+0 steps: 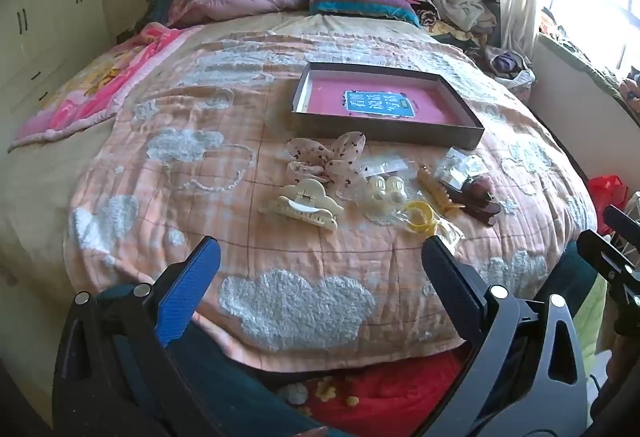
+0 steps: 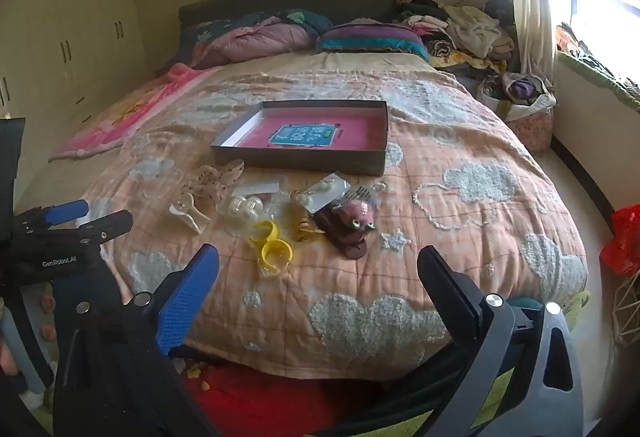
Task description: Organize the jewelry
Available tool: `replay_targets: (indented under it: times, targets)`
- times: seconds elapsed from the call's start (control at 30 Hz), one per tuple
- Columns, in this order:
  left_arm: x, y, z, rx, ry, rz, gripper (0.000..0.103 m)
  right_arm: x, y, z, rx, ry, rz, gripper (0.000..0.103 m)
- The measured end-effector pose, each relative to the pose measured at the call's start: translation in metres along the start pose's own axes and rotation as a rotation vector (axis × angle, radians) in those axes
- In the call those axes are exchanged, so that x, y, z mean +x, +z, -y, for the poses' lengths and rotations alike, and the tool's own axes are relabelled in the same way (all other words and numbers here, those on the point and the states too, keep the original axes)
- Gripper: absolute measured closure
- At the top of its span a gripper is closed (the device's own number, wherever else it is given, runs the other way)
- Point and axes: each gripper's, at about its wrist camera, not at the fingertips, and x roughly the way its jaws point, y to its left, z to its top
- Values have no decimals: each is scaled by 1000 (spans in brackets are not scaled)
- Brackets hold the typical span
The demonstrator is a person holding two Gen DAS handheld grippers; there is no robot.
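A shallow grey box with a pink floor (image 1: pixel 448 131) (image 2: pixel 304 159) lies open on the bed. In front of it lie hair and jewelry pieces: a cream claw clip (image 1: pixel 302 203) (image 2: pixel 188 213), a dotted sheer bow (image 1: pixel 328 157) (image 2: pixel 216 177), pearl pieces (image 1: pixel 386 189) (image 2: pixel 244 207), yellow rings in a bag (image 1: pixel 420 217) (image 2: pixel 272 243), an amber comb clip (image 1: pixel 434 187) (image 2: pixel 300 221), a dark clip with a pink ornament (image 1: pixel 480 197) (image 2: pixel 352 227), and a card of earrings (image 2: pixel 326 191). My left gripper (image 1: pixel 320 249) and right gripper (image 2: pixel 318 257) hover open and empty over the bed's near edge.
The bed carries a peach quilt with white clouds (image 1: pixel 296 301), a pink blanket (image 1: pixel 100 85) at left, and pillows and heaped clothes (image 1: pixel 440 1) at the head. Wardrobes stand left (image 2: pixel 60 37); a window and a red bag (image 2: pixel 624 237) are right.
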Motion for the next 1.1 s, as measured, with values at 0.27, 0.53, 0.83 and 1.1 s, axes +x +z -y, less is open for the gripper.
replay_targets:
  times: [0.27,0.53,0.83,1.1]
  targets:
    - [0,0,1,-1,-5,2,9,1,2,-7,-26,15,-8,4]
    - [-2,0,2,-1,-8,3,9,-2,3,-7,-25,23,-15,4]
    - [-4,2,9,-1,-8,5,9,-5,4,-8,-30,21,-3,4]
    - [-4,2,5,-4,-7,8,9,-6,4,-8,-30,22,-3,4]
